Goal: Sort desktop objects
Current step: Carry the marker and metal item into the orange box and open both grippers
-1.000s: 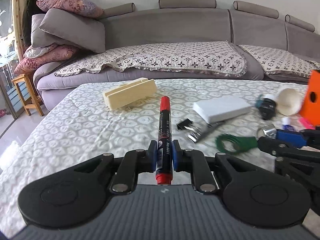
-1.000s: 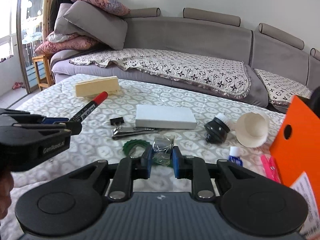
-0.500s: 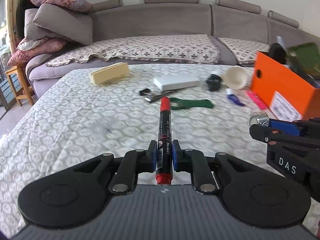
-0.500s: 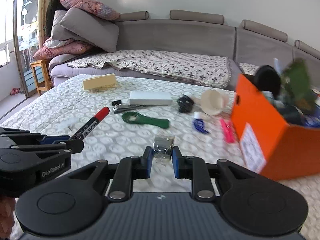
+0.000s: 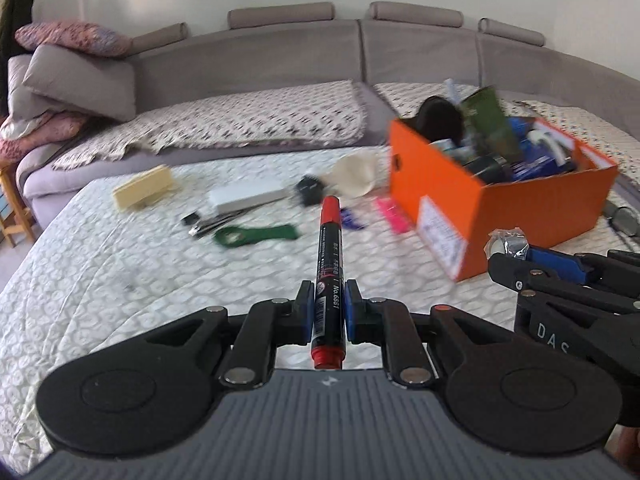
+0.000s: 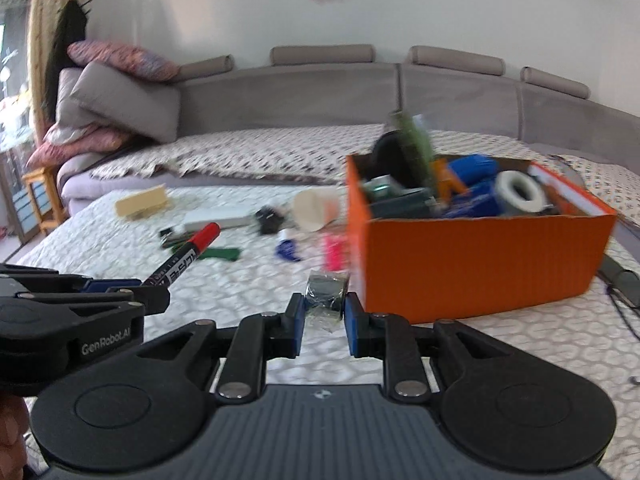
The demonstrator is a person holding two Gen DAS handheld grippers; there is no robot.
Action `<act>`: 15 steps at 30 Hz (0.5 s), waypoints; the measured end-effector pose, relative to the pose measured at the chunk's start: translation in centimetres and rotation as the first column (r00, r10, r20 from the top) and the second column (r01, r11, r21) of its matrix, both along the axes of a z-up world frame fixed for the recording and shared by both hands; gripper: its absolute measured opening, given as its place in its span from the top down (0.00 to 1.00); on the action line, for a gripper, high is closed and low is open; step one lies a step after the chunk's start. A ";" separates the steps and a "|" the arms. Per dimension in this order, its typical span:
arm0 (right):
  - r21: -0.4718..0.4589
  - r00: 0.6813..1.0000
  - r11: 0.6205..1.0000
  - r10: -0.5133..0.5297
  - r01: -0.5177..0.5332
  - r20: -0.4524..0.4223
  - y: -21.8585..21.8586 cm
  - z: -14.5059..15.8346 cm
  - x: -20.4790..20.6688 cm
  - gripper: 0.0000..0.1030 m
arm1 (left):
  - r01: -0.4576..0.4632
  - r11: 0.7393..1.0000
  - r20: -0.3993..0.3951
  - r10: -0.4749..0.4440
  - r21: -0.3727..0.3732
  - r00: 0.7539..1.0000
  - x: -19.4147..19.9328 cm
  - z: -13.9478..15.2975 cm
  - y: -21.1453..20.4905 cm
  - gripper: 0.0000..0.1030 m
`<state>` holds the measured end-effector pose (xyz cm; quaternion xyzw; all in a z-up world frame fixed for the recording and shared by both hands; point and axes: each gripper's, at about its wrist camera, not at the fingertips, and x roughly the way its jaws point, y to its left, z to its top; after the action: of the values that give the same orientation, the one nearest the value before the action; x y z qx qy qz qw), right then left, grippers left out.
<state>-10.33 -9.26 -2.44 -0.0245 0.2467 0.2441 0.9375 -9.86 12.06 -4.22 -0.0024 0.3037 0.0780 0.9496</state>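
Observation:
My left gripper (image 5: 327, 304) is shut on a red marker (image 5: 329, 264) that points forward above the table. My right gripper (image 6: 323, 312) is shut on a small wrapped tape roll (image 6: 325, 294); it also shows at the right of the left wrist view (image 5: 505, 242). The orange box (image 6: 472, 256), full of several items, stands to the right of both grippers; it also shows in the left wrist view (image 5: 516, 204). The left gripper and marker (image 6: 188, 252) show at the left of the right wrist view.
On the patterned tablecloth (image 5: 100, 272) lie a green bottle opener (image 5: 252, 235), a white box (image 5: 248, 197), a yellow block (image 5: 142, 192), a paper cup (image 5: 356, 176), a black brush (image 5: 309, 192), a binder clip, blue and pink items. A grey sofa (image 5: 260, 64) stands behind.
Both grippers have risen and swung to the right with their loads. The orange box has come into fuller view, nearer to both grippers.

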 end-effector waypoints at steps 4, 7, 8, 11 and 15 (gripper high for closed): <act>0.034 0.999 0.999 -0.041 0.040 0.012 -2.3 0.5 0.9 0.82 | 0.026 1.000 0.013 -0.027 0.006 1.000 0.3 0.9 -2.0 0.84; 0.052 0.998 0.997 -0.062 0.060 0.022 -3.9 0.8 1.4 0.81 | 0.044 0.999 0.022 -0.044 0.009 0.999 0.7 1.5 -3.2 0.84; 0.059 0.997 0.996 -0.067 0.066 0.024 -4.3 0.8 1.7 0.81 | 0.048 0.999 0.025 -0.049 0.010 0.999 0.8 1.6 -3.6 0.84; 0.069 0.996 0.995 -0.081 0.078 0.035 -5.5 1.2 2.3 0.81 | 0.059 0.998 0.038 -0.059 0.010 0.998 1.1 2.4 -4.7 0.84; 0.096 0.992 0.990 -0.109 0.102 0.064 -7.6 2.6 3.5 0.81 | 0.081 0.997 0.098 -0.082 0.016 0.992 1.1 4.1 -6.1 0.84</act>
<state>-6.81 -16.82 0.15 0.0237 0.2035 0.2043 0.9572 -8.73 5.91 -0.15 0.0120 0.2559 0.0406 0.9658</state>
